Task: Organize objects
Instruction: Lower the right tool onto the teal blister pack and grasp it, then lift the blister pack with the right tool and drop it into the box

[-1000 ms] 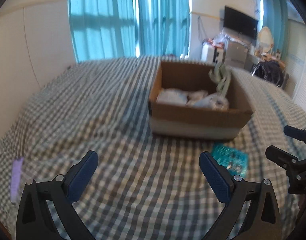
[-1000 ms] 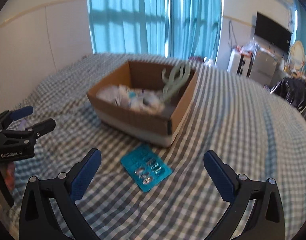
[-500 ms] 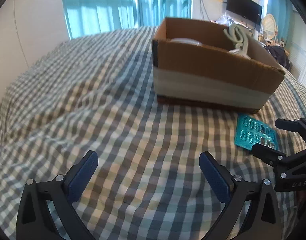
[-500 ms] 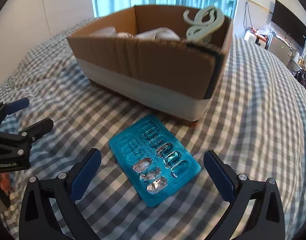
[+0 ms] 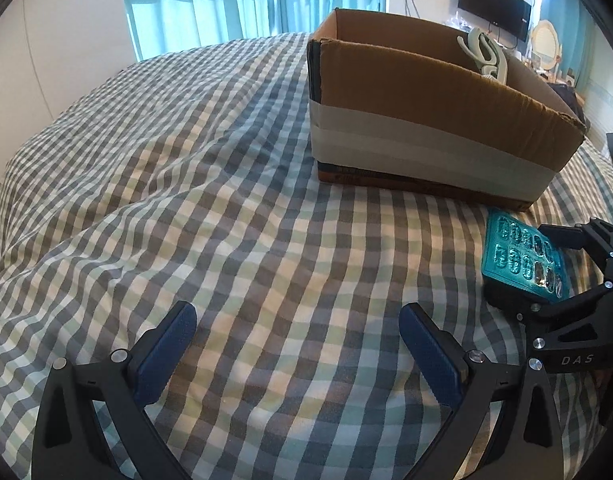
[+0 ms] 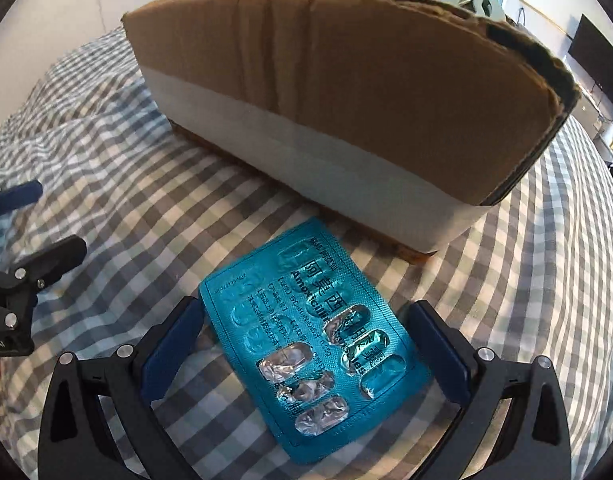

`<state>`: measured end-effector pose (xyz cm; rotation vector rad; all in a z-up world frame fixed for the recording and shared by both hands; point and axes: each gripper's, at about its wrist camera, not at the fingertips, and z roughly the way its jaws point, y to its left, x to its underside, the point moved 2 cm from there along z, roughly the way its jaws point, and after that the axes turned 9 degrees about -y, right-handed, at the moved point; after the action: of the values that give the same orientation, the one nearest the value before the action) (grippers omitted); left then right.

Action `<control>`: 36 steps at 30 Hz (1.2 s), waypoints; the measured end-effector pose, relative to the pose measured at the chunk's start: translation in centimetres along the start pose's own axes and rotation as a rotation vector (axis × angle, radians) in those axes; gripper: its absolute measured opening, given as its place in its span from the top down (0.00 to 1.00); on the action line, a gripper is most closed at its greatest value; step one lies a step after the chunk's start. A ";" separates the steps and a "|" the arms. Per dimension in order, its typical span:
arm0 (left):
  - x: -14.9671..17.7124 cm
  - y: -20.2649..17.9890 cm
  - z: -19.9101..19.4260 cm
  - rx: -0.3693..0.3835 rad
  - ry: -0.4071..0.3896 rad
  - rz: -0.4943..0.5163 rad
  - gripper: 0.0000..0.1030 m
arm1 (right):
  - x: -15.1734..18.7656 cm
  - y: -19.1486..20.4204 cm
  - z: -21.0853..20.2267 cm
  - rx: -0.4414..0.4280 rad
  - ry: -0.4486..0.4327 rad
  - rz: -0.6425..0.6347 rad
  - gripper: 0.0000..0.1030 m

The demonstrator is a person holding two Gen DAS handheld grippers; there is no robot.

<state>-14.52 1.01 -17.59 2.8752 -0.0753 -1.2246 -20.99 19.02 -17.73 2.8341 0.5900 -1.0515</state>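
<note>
A teal blister pack of pills (image 6: 318, 340) lies flat on the checked bedspread (image 6: 154, 208), just in front of a cardboard box (image 6: 346, 92). My right gripper (image 6: 306, 344) is open and low, with one finger on each side of the pack; I cannot tell if the pads touch it. The pack also shows in the left wrist view (image 5: 520, 262), between the right gripper's fingers (image 5: 502, 290). My left gripper (image 5: 294, 344) is open and empty, low over the bedspread to the left of the pack. A pale green plastic hanger (image 5: 482, 54) sticks up from the box (image 5: 426, 120).
The box has a white tape band around its lower half. Teal curtains (image 5: 226, 0) hang behind the bed. A wall-mounted TV (image 5: 494, 6) and cluttered furniture stand at the far right.
Both grippers have come down and forward toward the bed. The right gripper has closed in on the blister pack, which now lies between its open fingers.
</note>
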 end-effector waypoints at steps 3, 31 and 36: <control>0.0 0.0 0.0 -0.003 -0.001 0.006 0.00 | 0.4 0.0 -0.6 0.002 -0.004 0.001 0.14; 1.8 -1.1 -4.9 -0.011 -0.018 0.072 0.00 | 4.6 2.6 -11.0 -0.014 -0.065 0.188 0.33; 1.0 -0.7 -7.1 -0.016 -0.051 0.061 0.00 | 4.0 3.1 -13.7 -0.001 -0.117 0.178 0.33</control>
<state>-8.72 1.67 -13.43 2.8063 -0.1522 -1.2811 -8.66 20.04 -10.06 2.7385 0.3221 -1.1717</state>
